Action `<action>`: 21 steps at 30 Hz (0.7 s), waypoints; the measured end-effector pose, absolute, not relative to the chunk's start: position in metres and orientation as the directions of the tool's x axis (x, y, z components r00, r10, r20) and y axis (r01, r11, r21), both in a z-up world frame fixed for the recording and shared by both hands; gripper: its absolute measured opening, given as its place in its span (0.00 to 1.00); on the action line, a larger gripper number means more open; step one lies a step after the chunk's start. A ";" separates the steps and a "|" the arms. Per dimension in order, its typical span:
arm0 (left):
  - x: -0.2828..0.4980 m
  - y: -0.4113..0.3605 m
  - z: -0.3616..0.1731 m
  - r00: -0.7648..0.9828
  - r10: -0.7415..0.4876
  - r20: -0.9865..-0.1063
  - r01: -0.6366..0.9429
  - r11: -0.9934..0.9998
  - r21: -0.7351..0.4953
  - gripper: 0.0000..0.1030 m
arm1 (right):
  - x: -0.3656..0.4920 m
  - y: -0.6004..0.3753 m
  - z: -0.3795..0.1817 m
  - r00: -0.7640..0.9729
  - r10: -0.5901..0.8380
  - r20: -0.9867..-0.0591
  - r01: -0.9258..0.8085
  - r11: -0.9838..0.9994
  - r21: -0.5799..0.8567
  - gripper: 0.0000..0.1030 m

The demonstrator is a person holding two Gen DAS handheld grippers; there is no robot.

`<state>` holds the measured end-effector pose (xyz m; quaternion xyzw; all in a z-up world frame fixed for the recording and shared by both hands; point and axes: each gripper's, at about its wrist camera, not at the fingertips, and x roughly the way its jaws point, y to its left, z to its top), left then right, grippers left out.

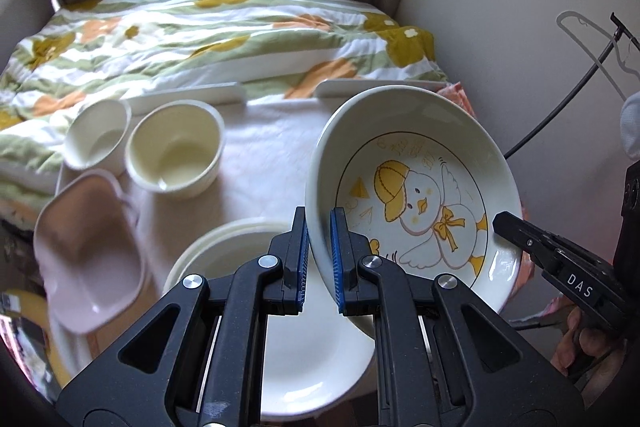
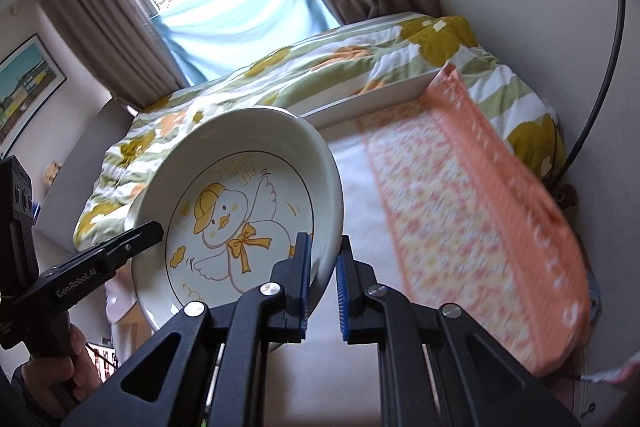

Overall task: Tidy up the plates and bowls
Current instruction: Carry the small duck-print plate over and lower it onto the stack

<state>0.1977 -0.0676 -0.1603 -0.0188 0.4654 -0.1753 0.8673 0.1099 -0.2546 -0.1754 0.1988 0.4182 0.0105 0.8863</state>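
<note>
A white deep plate with a yellow duck drawing is held tilted in the air over the table. My left gripper is shut on its left rim. My right gripper is shut on the opposite rim of the same duck plate. The right gripper's finger also shows in the left wrist view, the left gripper's finger in the right wrist view. Below the duck plate lies a stack of plain white plates. Two cream bowls and a pink square bowl stand at the left.
The white-covered table stands against a bed with a flowered quilt. An orange patterned cloth lies along the table's right side. A wall and a black cable are at the right. Curtains and a window are behind.
</note>
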 end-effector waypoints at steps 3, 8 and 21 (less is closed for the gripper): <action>0.176 -0.046 -0.167 0.501 -0.300 -0.812 0.249 0.948 -0.196 0.09 | 0.097 -0.236 -0.181 0.632 0.208 -0.747 0.127 0.923 0.364 0.10; 0.149 -0.019 -0.186 0.484 -0.259 -0.836 0.160 0.965 -0.207 0.09 | 0.085 -0.209 -0.194 0.581 0.254 -0.773 0.066 0.932 0.355 0.10; 0.133 0.016 -0.238 0.460 -0.190 -0.867 0.017 0.978 -0.206 0.09 | 0.105 -0.171 -0.242 0.482 0.316 -0.817 -0.069 0.943 0.325 0.10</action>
